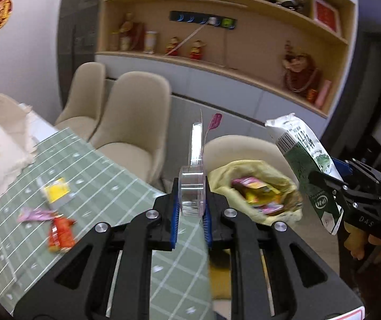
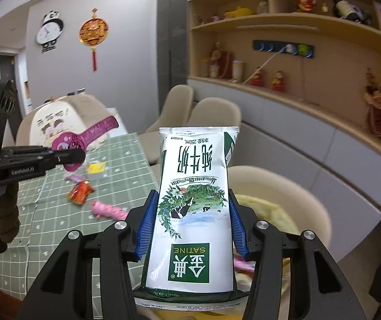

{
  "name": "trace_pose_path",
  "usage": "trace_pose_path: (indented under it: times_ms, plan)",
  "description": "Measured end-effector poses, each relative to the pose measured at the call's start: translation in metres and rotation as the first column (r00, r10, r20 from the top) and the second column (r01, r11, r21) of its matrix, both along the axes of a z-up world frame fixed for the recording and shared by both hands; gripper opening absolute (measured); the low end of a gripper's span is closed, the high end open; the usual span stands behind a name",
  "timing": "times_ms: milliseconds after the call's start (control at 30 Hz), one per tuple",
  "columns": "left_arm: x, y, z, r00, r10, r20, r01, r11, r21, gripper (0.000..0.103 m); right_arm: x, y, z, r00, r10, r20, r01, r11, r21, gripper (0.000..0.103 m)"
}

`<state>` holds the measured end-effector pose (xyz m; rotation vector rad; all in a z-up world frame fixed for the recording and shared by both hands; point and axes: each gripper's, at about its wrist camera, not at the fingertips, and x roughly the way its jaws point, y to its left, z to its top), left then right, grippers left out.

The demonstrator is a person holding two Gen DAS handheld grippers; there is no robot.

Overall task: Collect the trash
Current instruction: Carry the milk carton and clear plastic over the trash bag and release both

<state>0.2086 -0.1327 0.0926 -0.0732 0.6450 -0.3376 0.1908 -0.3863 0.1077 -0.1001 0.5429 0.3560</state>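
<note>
Gripping, left wrist view: left gripper (image 1: 191,208) pinches a clear plastic package (image 1: 192,190) above the table edge (image 1: 148,184); yellow trash bag (image 1: 254,194) open just right.
Left on cloth: orange wrapper (image 1: 60,233), well apart.
Right wrist view: right gripper (image 2: 190,224) clamps the milk pouch (image 2: 191,210) over the bag's rim (image 2: 265,210).
Room: chair (image 2: 307,208) behind.

Clear, glossy plastic cup (image 1: 192,192) with a pink peel-back foil lid (image 2: 84,137). Smooth printed milk carton (image 2: 190,208), slightly crumpled, faintly shiny. Matt green checked cloth on the table (image 1: 105,186). Shiny crinkled snack wrappers (image 1: 60,233). Thin yellowish plastic trash bag (image 1: 222,173). Pale wooden shelves (image 1: 243,2).
</note>
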Motion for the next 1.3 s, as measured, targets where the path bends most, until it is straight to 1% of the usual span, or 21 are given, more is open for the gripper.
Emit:
trace_pose_path:
  times_ms: [167, 333, 467, 567, 767, 800, 833, 867, 900, 933, 1000, 1067, 1167, 1233, 1300]
  plan:
    - [0.014, -0.032, 0.004, 0.997, -0.08, -0.014, 0.079, 0.996, -0.042, 0.014, 0.004, -0.038, 0.01, 0.996, -0.09, 0.01, 0.09, 0.996, 0.008, 0.047]
    - [0.041, -0.061, -0.015, 0.978, -0.19, -0.088, 0.18, 0.978, -0.104, 0.014, 0.014, -0.068, 0.006, 0.983, -0.181, -0.015, 0.182, 0.983, 0.033, 0.047]
    - [0.07, -0.092, -0.044, 0.948, -0.261, -0.181, 0.242, 0.962, -0.124, 0.014, 0.019, -0.089, -0.006, 0.966, -0.251, -0.056, 0.254, 0.966, 0.049, 0.047]
    - [0.088, -0.124, -0.068, 0.919, -0.315, -0.236, 0.29, 0.948, -0.133, 0.014, 0.021, -0.097, -0.016, 0.955, -0.286, -0.084, 0.29, 0.956, 0.043, 0.047]
    - [0.111, -0.167, -0.1, 0.886, -0.365, -0.287, 0.34, 0.931, -0.133, 0.014, 0.029, -0.108, -0.031, 0.939, -0.321, -0.125, 0.323, 0.946, -0.005, 0.047]
    - [0.115, -0.173, -0.106, 0.876, -0.379, -0.298, 0.355, 0.925, -0.135, 0.014, 0.031, -0.11, -0.033, 0.937, -0.323, -0.133, 0.325, 0.946, -0.007, 0.047]
    - [0.118, -0.177, -0.11, 0.867, -0.389, -0.311, 0.365, 0.921, -0.134, 0.018, 0.034, -0.111, -0.035, 0.936, -0.322, -0.141, 0.325, 0.946, -0.006, 0.047]
    - [0.12, -0.179, -0.114, 0.861, -0.394, -0.322, 0.37, 0.919, -0.134, 0.029, 0.038, -0.112, -0.038, 0.936, -0.317, -0.152, 0.321, 0.947, -0.001, 0.047]
    - [0.122, -0.178, -0.117, 0.858, -0.396, -0.329, 0.37, 0.918, -0.14, 0.034, 0.041, -0.112, -0.039, 0.937, -0.311, -0.158, 0.316, 0.949, 0.003, 0.047]
    - [0.123, -0.175, -0.117, 0.859, -0.395, -0.327, 0.366, 0.919, -0.15, 0.039, 0.046, -0.11, -0.041, 0.939, -0.301, -0.165, 0.306, 0.952, 0.005, 0.047]
    - [0.125, -0.163, -0.115, 0.869, -0.377, -0.32, 0.341, 0.925, -0.165, 0.04, 0.056, -0.105, -0.047, 0.945, -0.277, -0.172, 0.282, 0.96, 0.0, 0.047]
    - [0.124, -0.146, -0.11, 0.89, -0.335, -0.308, 0.297, 0.941, -0.164, 0.042, 0.069, -0.094, -0.055, 0.95, -0.249, -0.186, 0.252, 0.968, -0.007, 0.047]
    - [0.118, -0.123, -0.104, 0.919, -0.273, -0.284, 0.236, 0.959, -0.158, 0.044, 0.091, -0.081, -0.07, 0.954, -0.203, -0.22, 0.211, 0.977, 0.013, 0.047]
    - [0.11, -0.105, -0.101, 0.94, -0.22, -0.262, 0.185, 0.971, -0.15, 0.046, 0.106, -0.073, -0.08, 0.952, -0.181, -0.245, 0.191, 0.981, 0.02, 0.047]
    - [0.105, -0.093, -0.101, 0.952, -0.175, -0.251, 0.141, 0.979, -0.147, 0.046, 0.121, -0.062, -0.096, 0.947, -0.153, -0.284, 0.163, 0.987, 0.012, 0.047]
